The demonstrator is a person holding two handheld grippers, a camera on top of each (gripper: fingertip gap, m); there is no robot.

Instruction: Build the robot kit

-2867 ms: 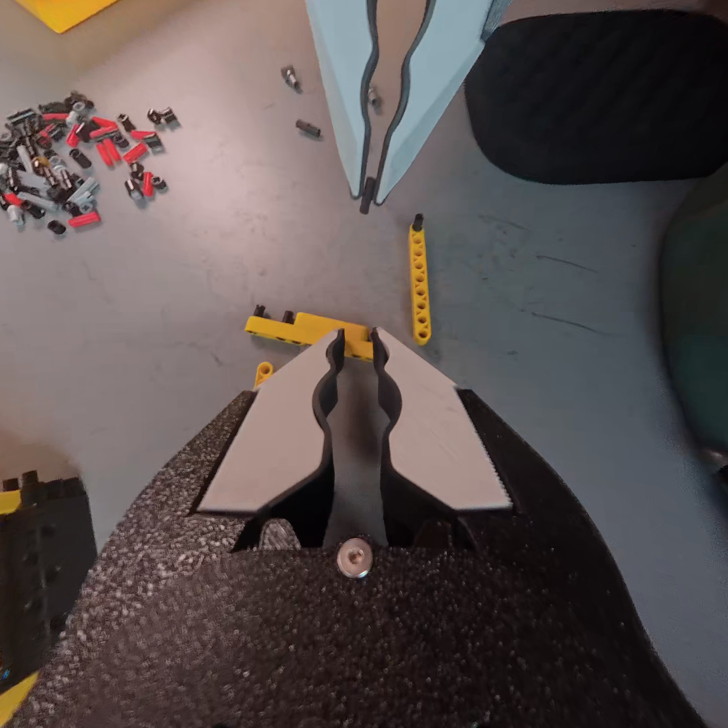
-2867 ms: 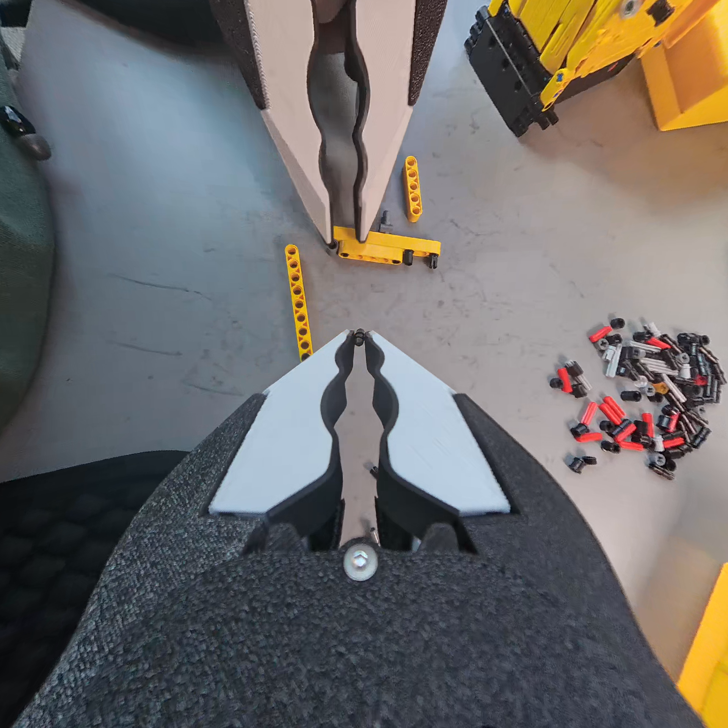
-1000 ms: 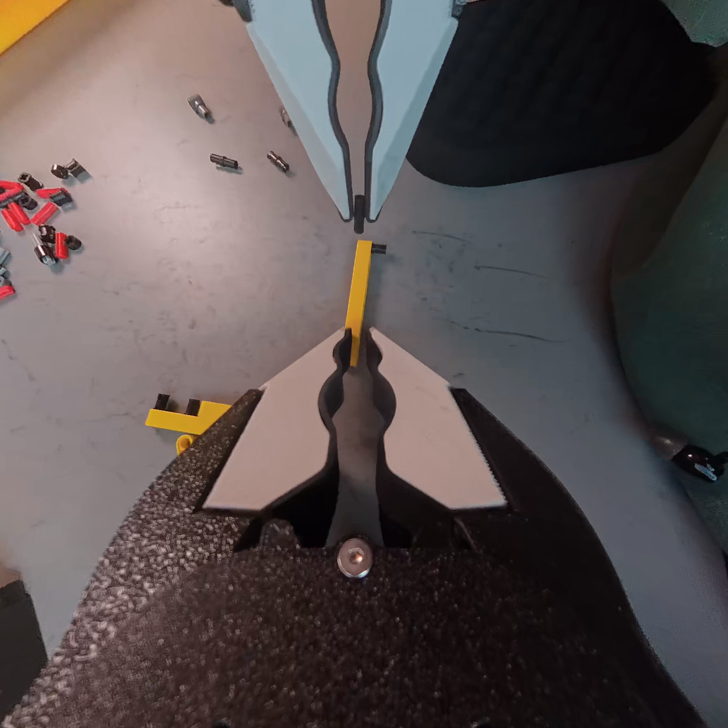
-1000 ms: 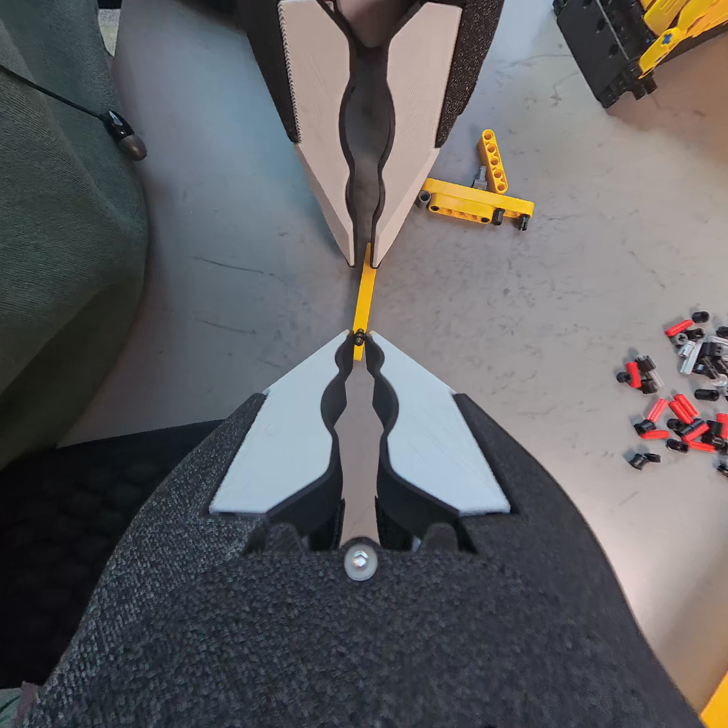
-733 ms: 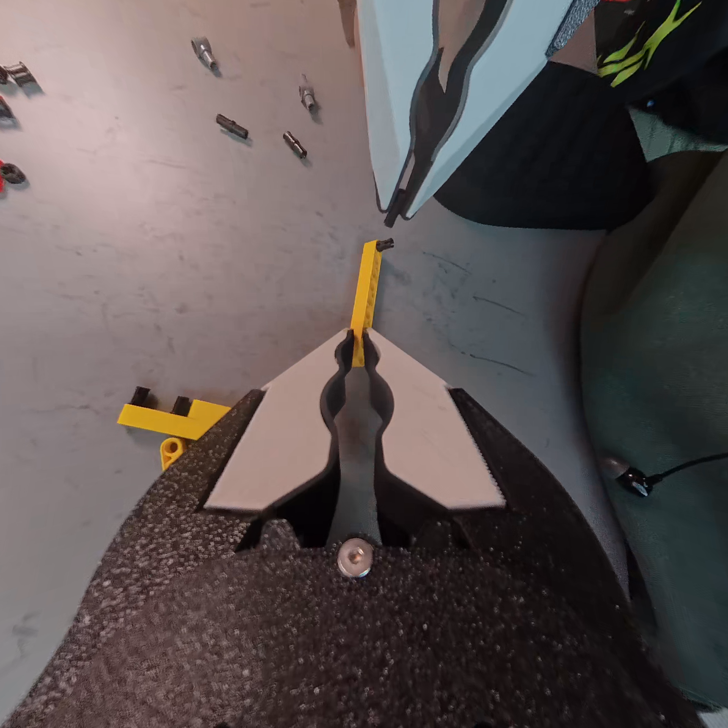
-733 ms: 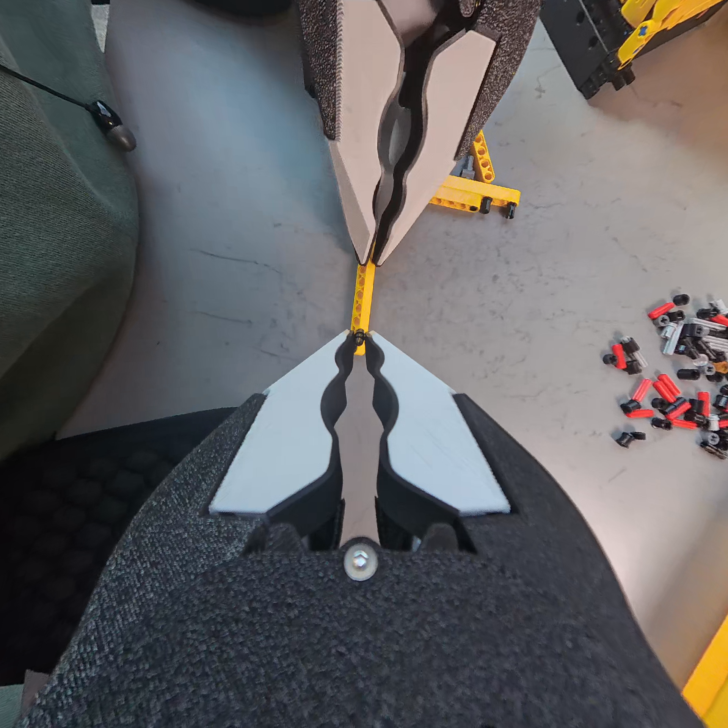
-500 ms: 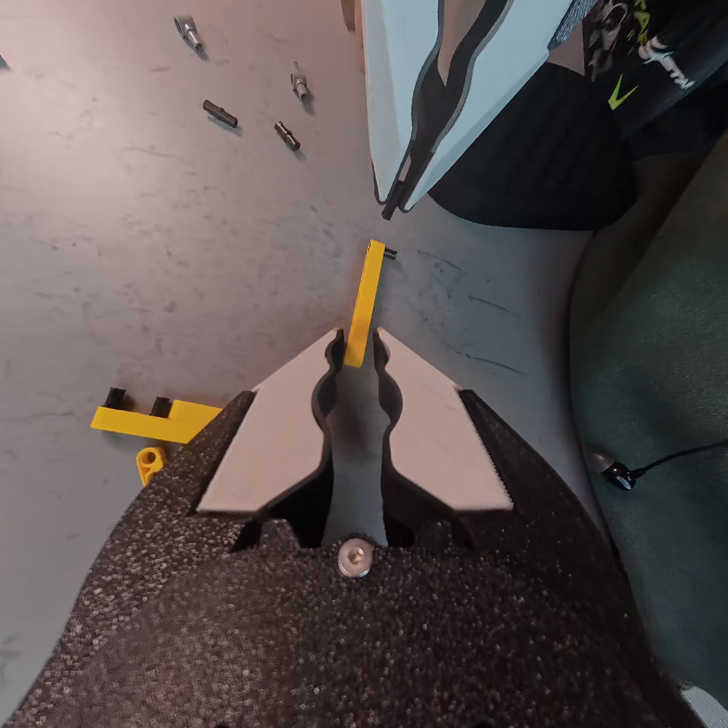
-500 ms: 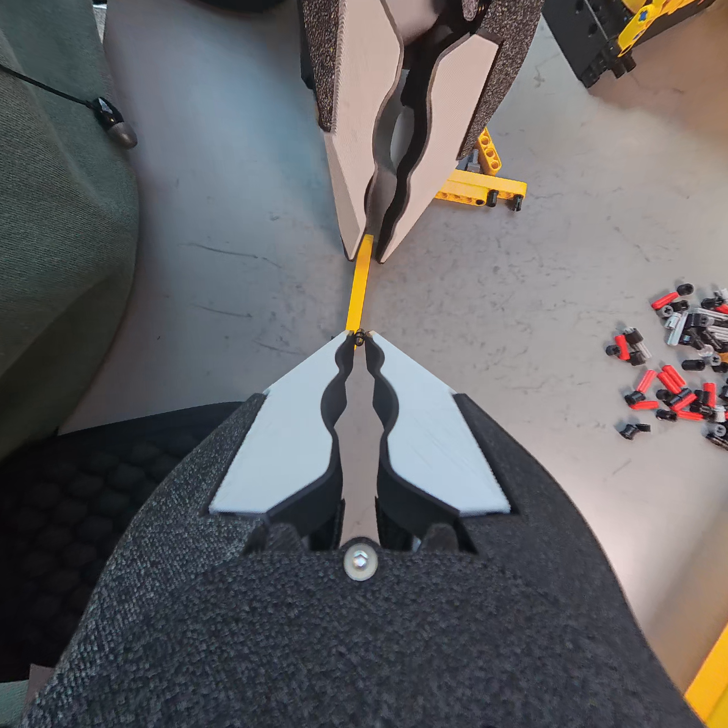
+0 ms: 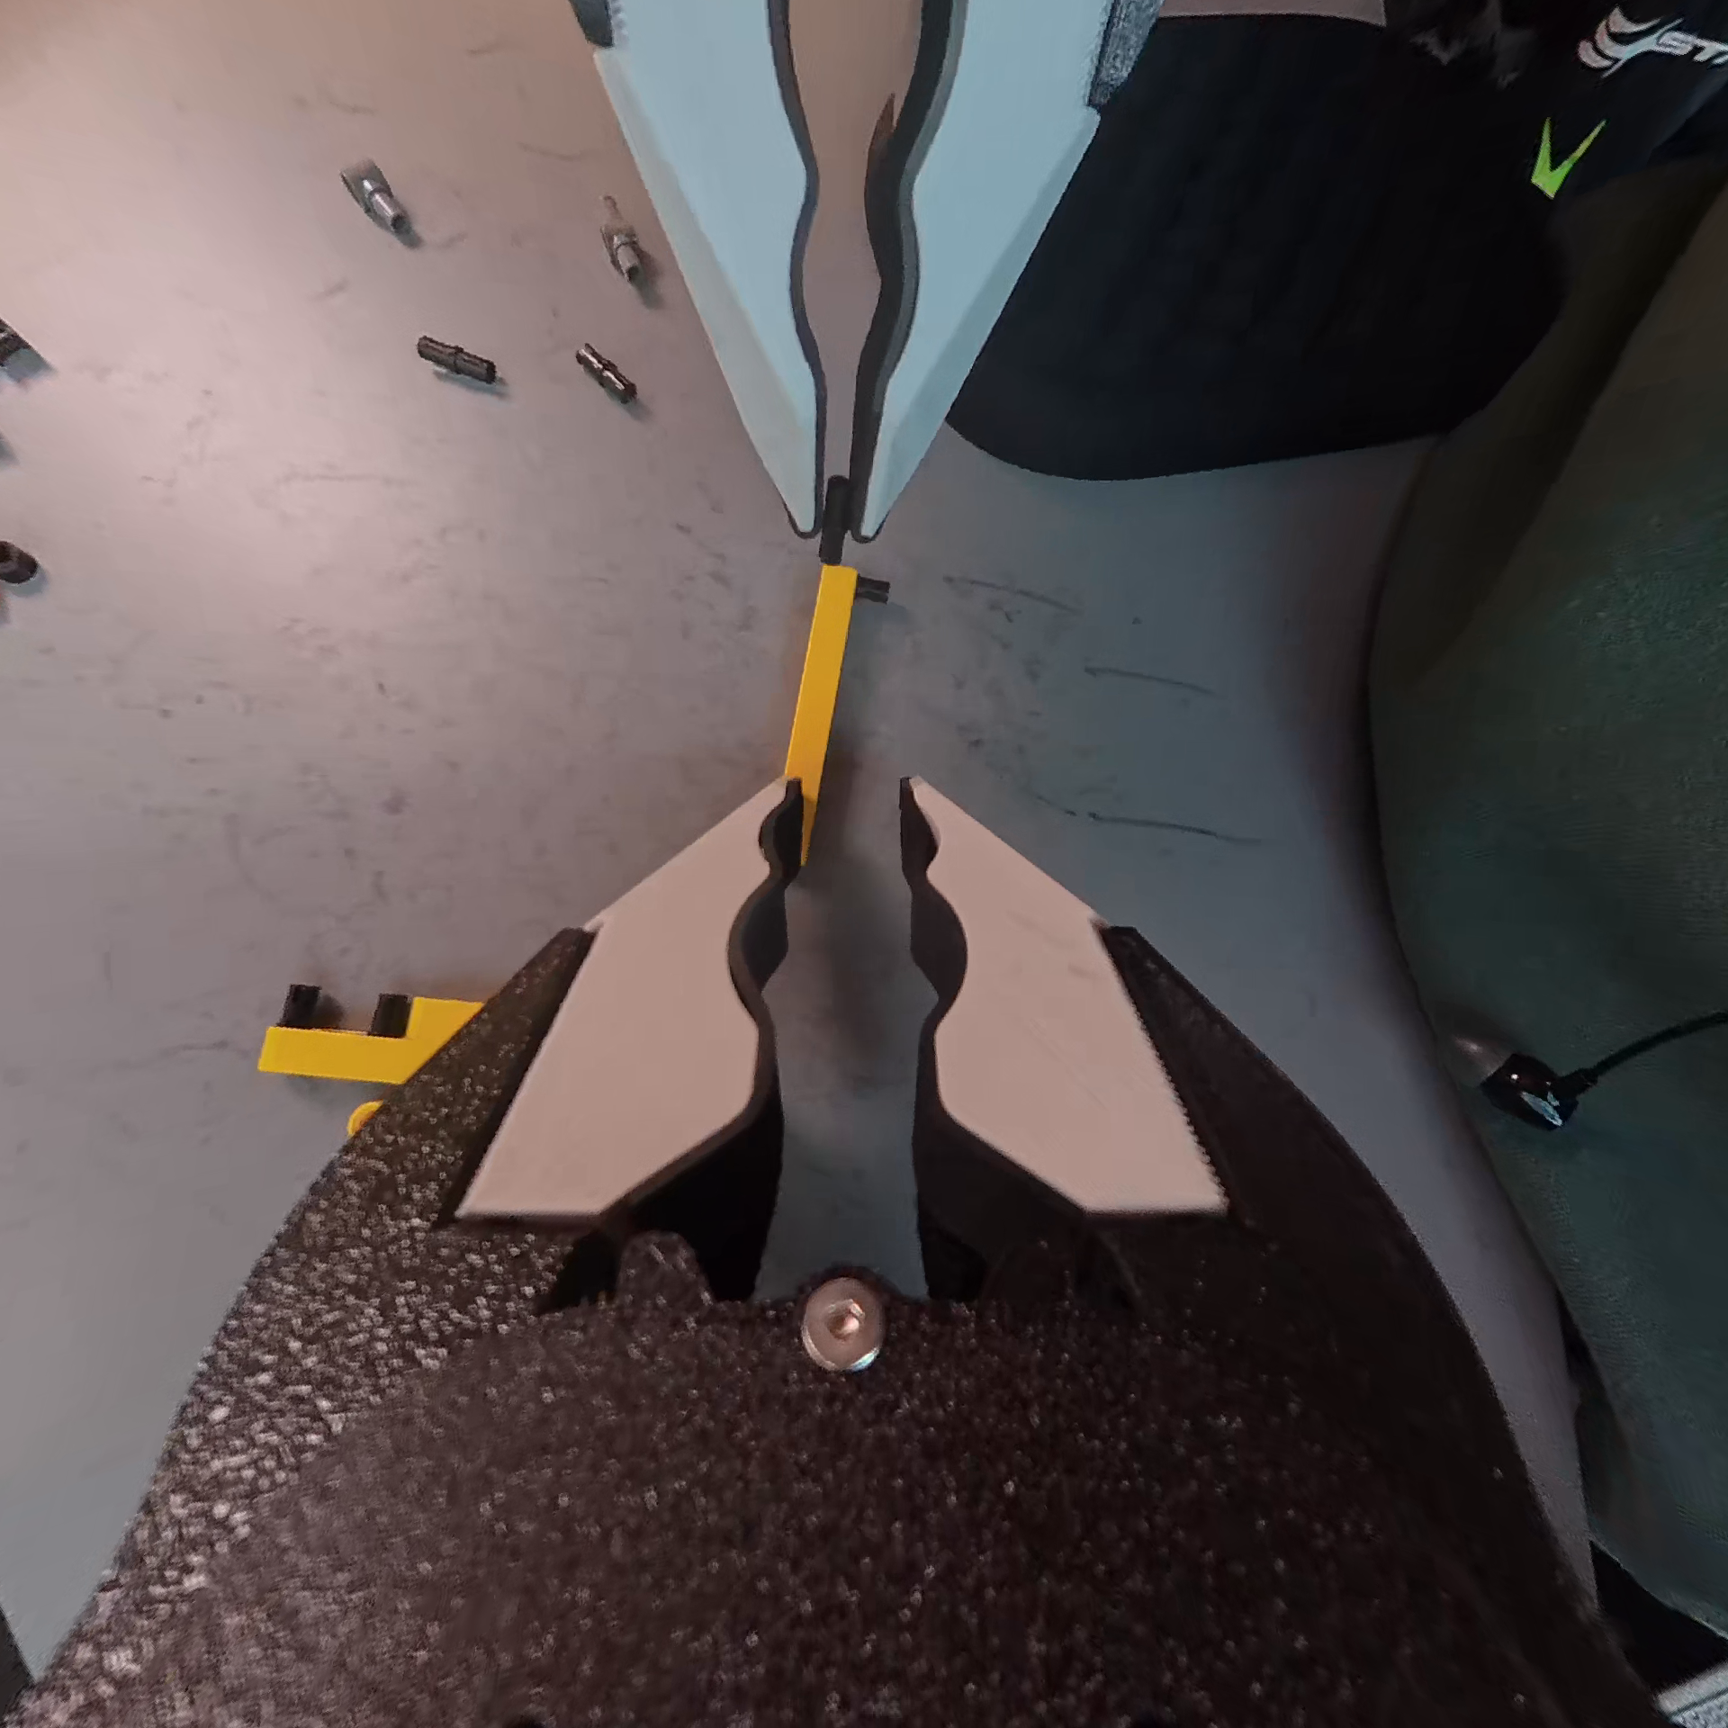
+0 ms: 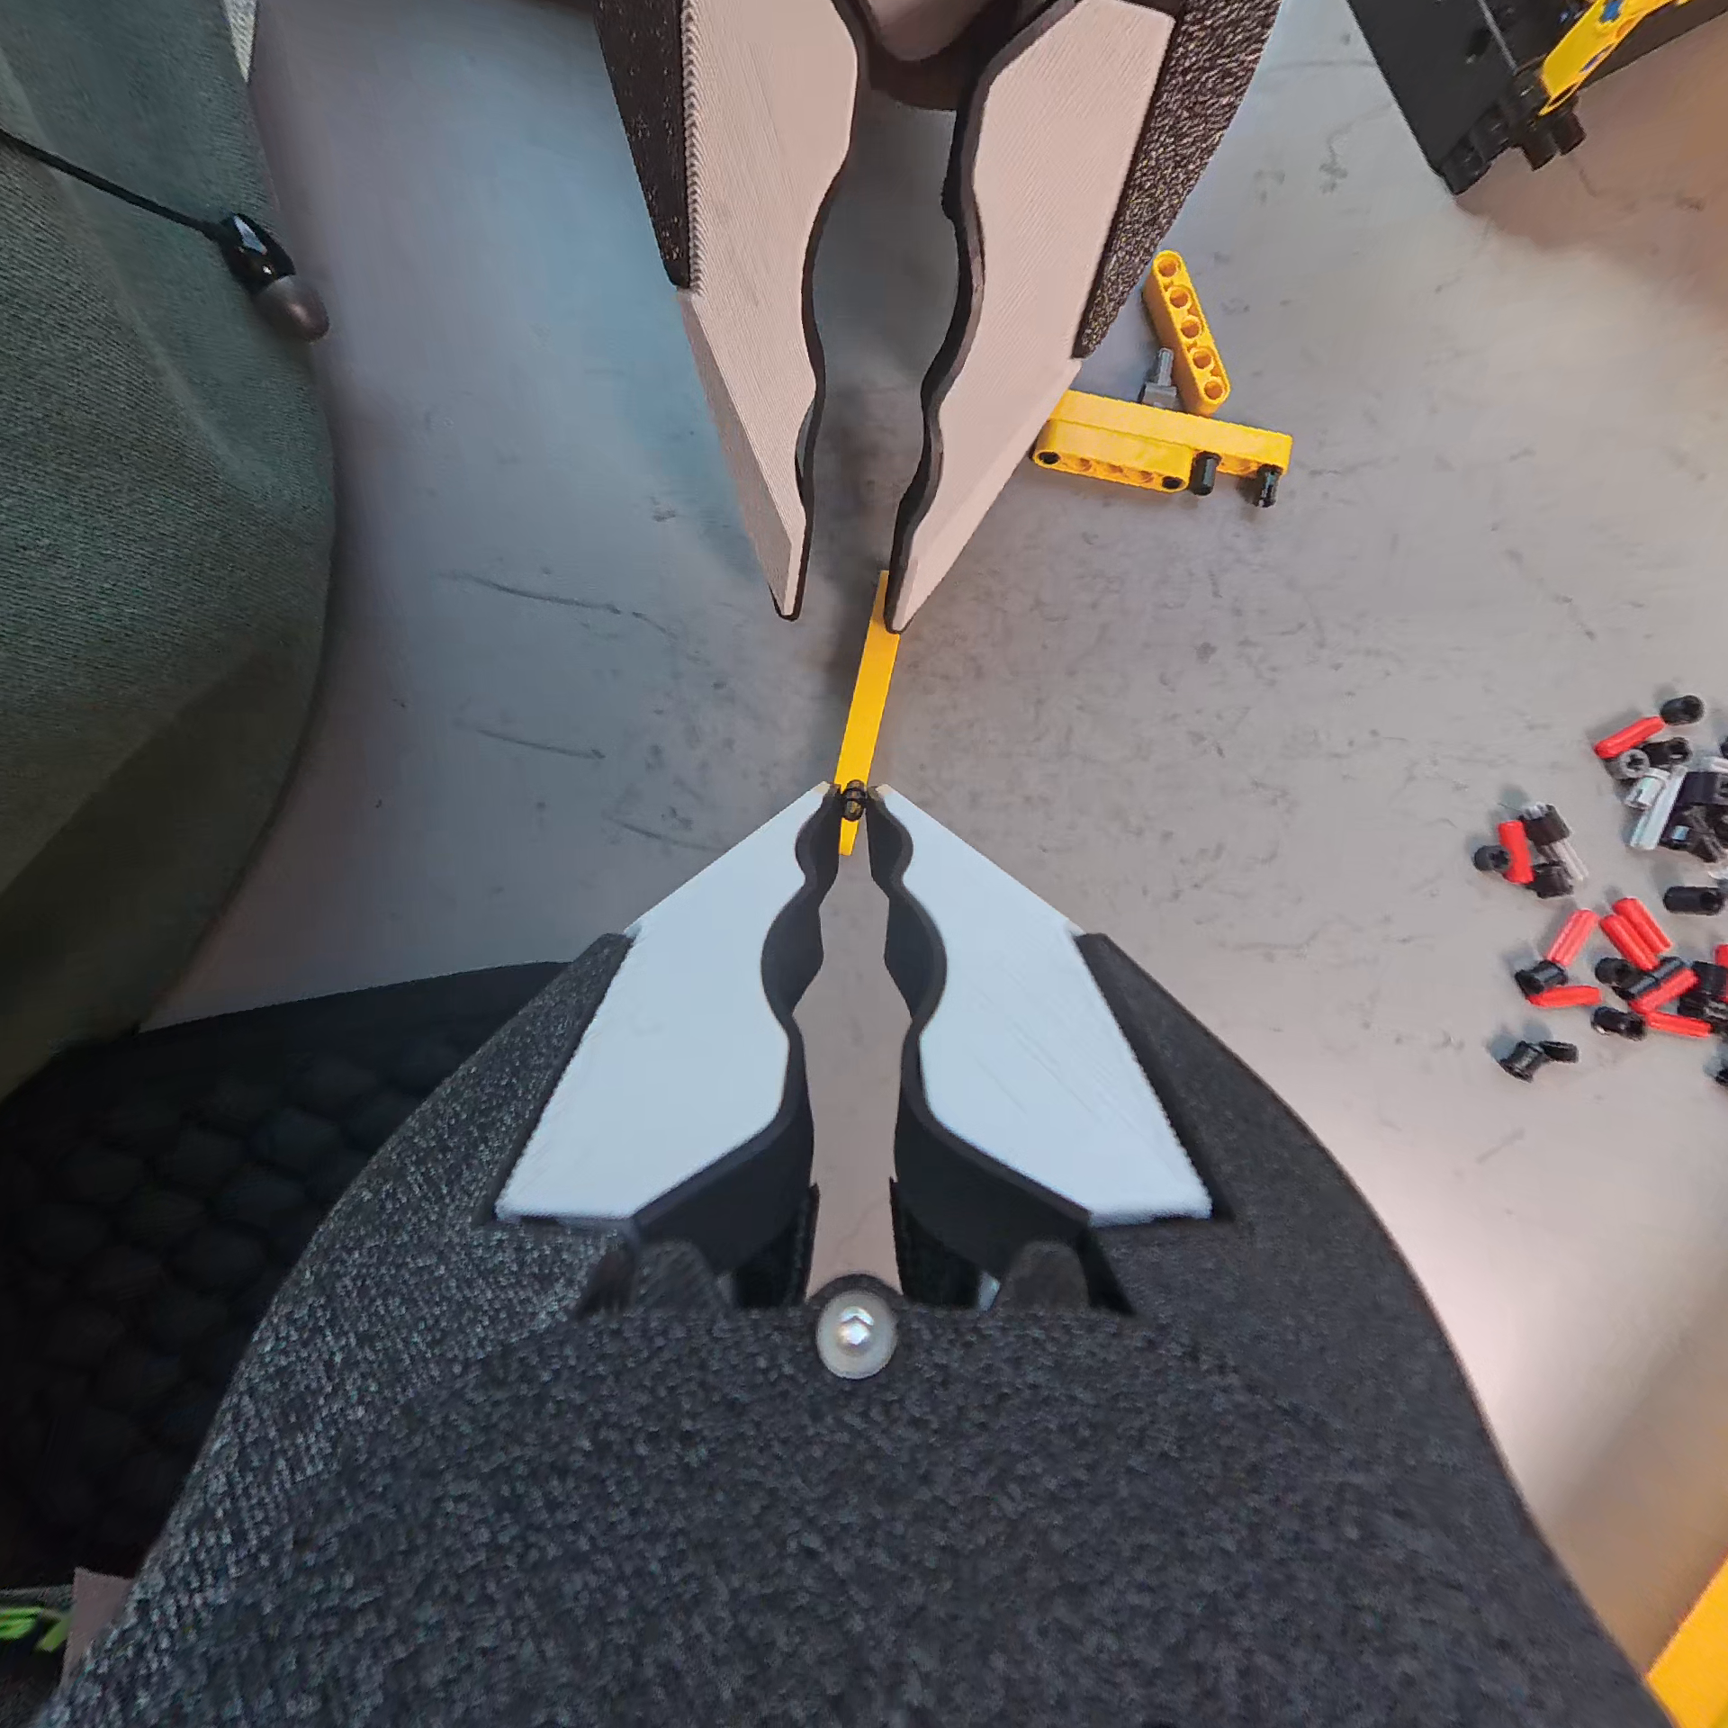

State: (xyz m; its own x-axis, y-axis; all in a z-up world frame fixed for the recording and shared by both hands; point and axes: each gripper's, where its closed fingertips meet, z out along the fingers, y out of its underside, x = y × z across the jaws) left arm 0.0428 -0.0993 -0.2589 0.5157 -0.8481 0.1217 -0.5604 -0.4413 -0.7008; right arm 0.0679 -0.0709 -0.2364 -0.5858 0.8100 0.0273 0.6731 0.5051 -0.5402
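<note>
Left tongs (image 9: 846, 795) spread open, releasing the long yellow plastic beam (image 9: 819, 697); right tongs (image 10: 849, 793) pinch a small black pin (image 10: 852, 800) against its end; steadying helps.

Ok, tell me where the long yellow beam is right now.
The long yellow beam spans the middle of both wrist views between the two tongs: its near end leans on the open left tongs' inner finger, its far end meets the small black pin in the right tongs.
</note>
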